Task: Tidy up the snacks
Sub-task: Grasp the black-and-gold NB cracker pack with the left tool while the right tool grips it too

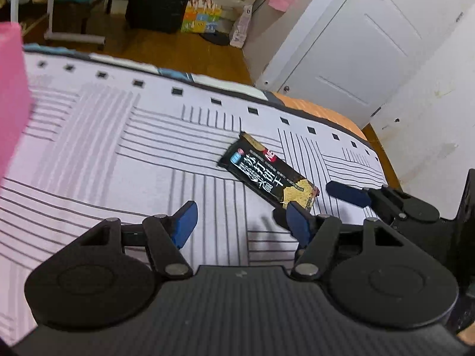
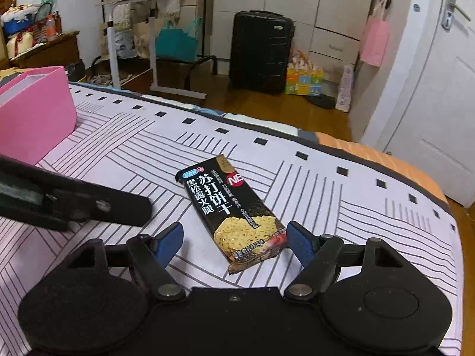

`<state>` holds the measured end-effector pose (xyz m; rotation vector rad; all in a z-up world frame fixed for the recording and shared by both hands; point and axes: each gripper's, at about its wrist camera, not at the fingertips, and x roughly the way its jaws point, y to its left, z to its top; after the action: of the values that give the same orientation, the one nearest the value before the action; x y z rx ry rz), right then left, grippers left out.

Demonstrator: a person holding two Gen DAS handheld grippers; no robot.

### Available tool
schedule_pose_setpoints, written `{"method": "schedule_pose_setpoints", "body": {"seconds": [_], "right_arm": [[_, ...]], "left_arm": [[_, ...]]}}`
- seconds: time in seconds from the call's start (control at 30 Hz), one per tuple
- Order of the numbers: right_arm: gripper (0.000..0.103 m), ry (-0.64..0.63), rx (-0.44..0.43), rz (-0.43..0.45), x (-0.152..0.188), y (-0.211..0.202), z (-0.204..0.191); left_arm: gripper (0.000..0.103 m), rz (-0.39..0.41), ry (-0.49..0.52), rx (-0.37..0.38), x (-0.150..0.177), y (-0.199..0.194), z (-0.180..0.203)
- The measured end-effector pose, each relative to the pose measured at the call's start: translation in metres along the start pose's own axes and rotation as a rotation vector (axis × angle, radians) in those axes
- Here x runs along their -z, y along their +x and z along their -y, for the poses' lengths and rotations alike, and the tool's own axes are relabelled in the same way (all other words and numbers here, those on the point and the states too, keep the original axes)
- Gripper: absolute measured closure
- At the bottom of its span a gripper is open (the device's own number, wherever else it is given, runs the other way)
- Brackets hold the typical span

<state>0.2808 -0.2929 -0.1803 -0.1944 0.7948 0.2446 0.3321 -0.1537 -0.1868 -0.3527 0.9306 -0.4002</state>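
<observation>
My right gripper (image 2: 233, 238) hangs spread over the near end of the black cracker packet (image 2: 230, 207), which lies flat on the striped bedspread (image 2: 341, 216) toward its far edge, while my left gripper (image 1: 240, 222) hovers spread just beside it, pinching nothing.

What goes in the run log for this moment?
right tongs: open, astride cracker packet end, not gripping | left tongs: open, empty | packet: flat on bedspread | pink box: far left
</observation>
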Motion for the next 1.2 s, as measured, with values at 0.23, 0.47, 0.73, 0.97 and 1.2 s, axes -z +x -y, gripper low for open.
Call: {"method": "schedule_pose_setpoints", "body": {"seconds": [0.23,0.47,0.73,0.97,1.2], "right_arm": [[0.015,-0.014,0.038,-0.008,0.006,0.019,0.008],[0.009,0.058,-0.006,-0.003,0.012,0.024,0.019],[0.021,-0.053,-0.260,-0.064,0.011,0.002,-0.004],[0.018,-0.045,-0.126,-0.017,0.010,0.023,-0.020],[0.038,-0.048,-0.100,-0.039,0.000,0.019,-0.029]], "left_arm": [[0.048,-0.007,-0.065,0.046,-0.001,0.034,-0.007],[0.054,-0.014,-0.047,0.129,-0.002,0.045,-0.007],[0.060,-0.029,-0.058,0.156,-0.008,0.041,-0.023],[0.084,-0.055,0.002,0.106,-0.006,0.043,-0.020],[0.084,-0.056,-0.007,0.132,-0.005,0.045,-0.024]]}}
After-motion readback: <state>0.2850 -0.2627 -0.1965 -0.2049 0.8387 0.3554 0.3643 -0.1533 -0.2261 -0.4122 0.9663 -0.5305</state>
